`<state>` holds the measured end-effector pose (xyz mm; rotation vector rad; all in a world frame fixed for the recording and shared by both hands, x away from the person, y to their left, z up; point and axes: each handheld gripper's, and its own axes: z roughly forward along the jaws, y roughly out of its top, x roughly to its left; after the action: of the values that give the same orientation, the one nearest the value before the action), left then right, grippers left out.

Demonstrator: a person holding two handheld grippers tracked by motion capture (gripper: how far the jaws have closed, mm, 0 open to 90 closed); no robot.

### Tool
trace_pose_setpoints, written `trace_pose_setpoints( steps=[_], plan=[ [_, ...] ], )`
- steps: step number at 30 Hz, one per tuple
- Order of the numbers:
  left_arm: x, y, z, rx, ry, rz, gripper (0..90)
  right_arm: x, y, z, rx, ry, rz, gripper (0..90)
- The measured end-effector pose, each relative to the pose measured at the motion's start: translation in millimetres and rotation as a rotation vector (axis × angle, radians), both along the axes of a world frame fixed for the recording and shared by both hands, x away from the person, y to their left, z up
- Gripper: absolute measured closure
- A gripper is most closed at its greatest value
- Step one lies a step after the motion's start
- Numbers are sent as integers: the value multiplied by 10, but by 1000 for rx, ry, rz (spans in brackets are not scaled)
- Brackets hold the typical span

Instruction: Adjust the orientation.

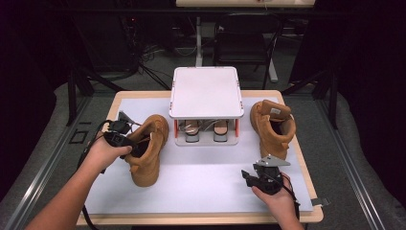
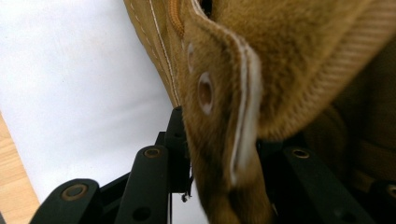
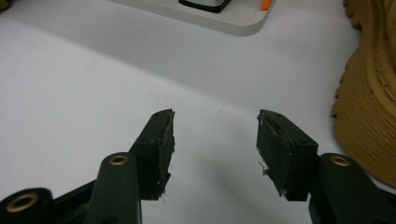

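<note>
Tan suede marks both boots on the white mat (image 1: 201, 182) that covers the wooden table (image 1: 306, 218). In the high view, the left boot (image 1: 149, 152) stands at the mat's left, toe toward the person, with the left gripper (image 1: 135, 146) at its collar. The right boot (image 1: 273, 125) stands at the right edge of the mat, well apart from the first. Between them sits a white two-tier rack (image 1: 206, 93), with two shoes (image 1: 192, 129) on its lower shelf.

The left gripper view supplies what the high view cannot: the boot's eyelet flap (image 2: 219, 121) hangs between the two black jaws, which stand one on each side of it. Whether the pads press on the suede cannot be told, because the flap hides them.

The right gripper (image 1: 253, 178) rests low over bare mat, near the front edge of the table. The right gripper view shows its jaws apart with nothing between them, the ribbed sole of the right boot (image 3: 369, 107) just beside them, and a corner of the rack base (image 3: 219, 18) farther off.
</note>
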<state>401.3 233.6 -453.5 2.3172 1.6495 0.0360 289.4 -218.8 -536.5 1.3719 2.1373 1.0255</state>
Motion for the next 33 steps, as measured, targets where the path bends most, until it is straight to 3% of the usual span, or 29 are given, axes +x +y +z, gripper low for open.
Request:
trace_pose_setpoints(
  steps=[3, 10, 18, 23, 25, 29, 33],
  plan=[
    [-1, -12, -3, 11, 2, -4, 676, 25, -24, 42, 41, 16, -4, 502],
    [26, -36, -29, 29, 24, -11, 665, 109, -129, 222, 35, 77, -10, 557],
    [29, -76, -34, 56, 26, -10, 665, 202, -151, 483, -72, 162, 44, 553],
    [28, -71, -39, 52, 24, -7, 665, 282, -171, 586, -116, 243, 75, 591],
    [27, -56, -42, 48, 25, -8, 665, 324, -192, 635, -135, 297, 82, 592],
    [26, -69, -41, 52, 23, -6, 665, 405, -234, 729, -150, 371, 71, 590],
    [27, -70, -41, 54, 23, -7, 665, 464, -267, 849, -188, 395, 60, 587]
  ],
)
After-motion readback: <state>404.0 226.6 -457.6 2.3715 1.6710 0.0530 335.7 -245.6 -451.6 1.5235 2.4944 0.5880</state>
